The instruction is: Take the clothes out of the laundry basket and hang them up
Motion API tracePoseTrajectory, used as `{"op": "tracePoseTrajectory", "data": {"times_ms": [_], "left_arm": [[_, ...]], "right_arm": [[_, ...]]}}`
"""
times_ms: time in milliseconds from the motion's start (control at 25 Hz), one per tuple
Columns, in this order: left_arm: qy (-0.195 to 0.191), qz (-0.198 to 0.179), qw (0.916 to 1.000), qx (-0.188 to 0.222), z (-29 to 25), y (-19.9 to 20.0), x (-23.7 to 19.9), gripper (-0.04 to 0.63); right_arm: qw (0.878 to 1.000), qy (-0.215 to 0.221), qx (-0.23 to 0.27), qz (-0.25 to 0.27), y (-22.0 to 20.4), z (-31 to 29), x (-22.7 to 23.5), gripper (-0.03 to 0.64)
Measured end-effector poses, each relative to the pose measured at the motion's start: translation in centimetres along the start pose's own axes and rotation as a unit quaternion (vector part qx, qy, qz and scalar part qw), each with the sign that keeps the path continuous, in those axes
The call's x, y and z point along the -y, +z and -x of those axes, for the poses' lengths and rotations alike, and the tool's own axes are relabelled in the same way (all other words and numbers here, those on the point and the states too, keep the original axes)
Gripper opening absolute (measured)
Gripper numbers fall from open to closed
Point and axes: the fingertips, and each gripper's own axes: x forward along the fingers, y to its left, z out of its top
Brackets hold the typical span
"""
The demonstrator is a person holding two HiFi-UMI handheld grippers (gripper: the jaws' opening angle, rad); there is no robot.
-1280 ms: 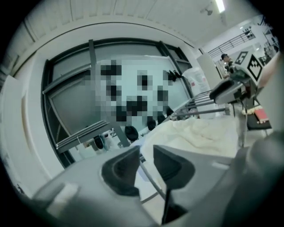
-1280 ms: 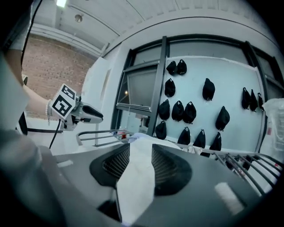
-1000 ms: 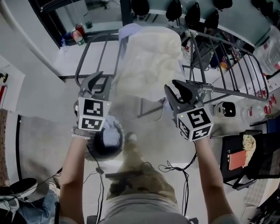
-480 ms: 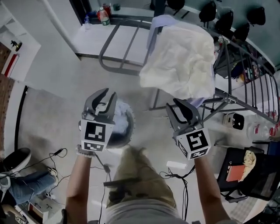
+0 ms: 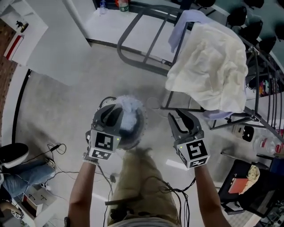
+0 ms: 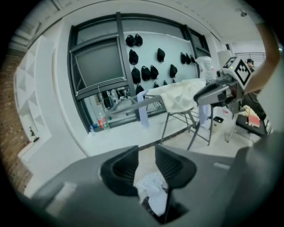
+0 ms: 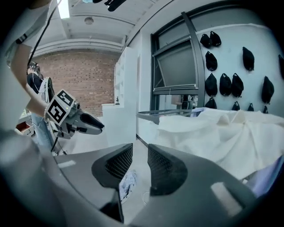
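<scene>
So, the left hand-held gripper (image 5: 111, 109) hangs over the round laundry basket (image 5: 142, 127). Its jaws are opening with nothing pinched, and the basket's mouth faces up with crumpled white clothes (image 5: 129, 111) inside. The right hand-held gripper (image 5: 180, 119) is spread and empty. A cream garment (image 5: 213, 66) lies draped lengthwise along the drying rack (image 5: 129, 32). The bottle (image 5: 122, 5) label is too small to read.
</scene>
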Motion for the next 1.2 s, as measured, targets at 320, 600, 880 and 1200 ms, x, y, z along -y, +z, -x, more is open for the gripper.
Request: {"op": "tracePoseTrajectory", "data": {"times_ms": [320, 600, 880, 1200], "left_arm": [[0.002, 0.034, 0.9975, -0.061, -6.1, -10.0, -1.4, 0.123], [0.005, 0.084, 0.9906, -0.107, -12.8, -18.8, -1.6, 0.143], [0.019, 0.12, 0.981, -0.151, -19.5, -27.0, -1.8, 0.17], [0.038, 0.153, 0.969, -0.191, -25.1, -33.9, -2.4, 0.201]], "right_arm": [[0.999, 0.019, -0.031, -0.004, -5.1, -5.5, -1.5, 0.109], [0.998, 0.03, -0.045, -0.01, -9.8, -9.4, -1.6, 0.109], [0.999, 0.019, -0.048, -0.011, -14.3, -12.1, -0.4, 0.109], [0.998, 0.002, -0.054, -0.019, -20.0, -13.7, 0.6, 0.109]]}}
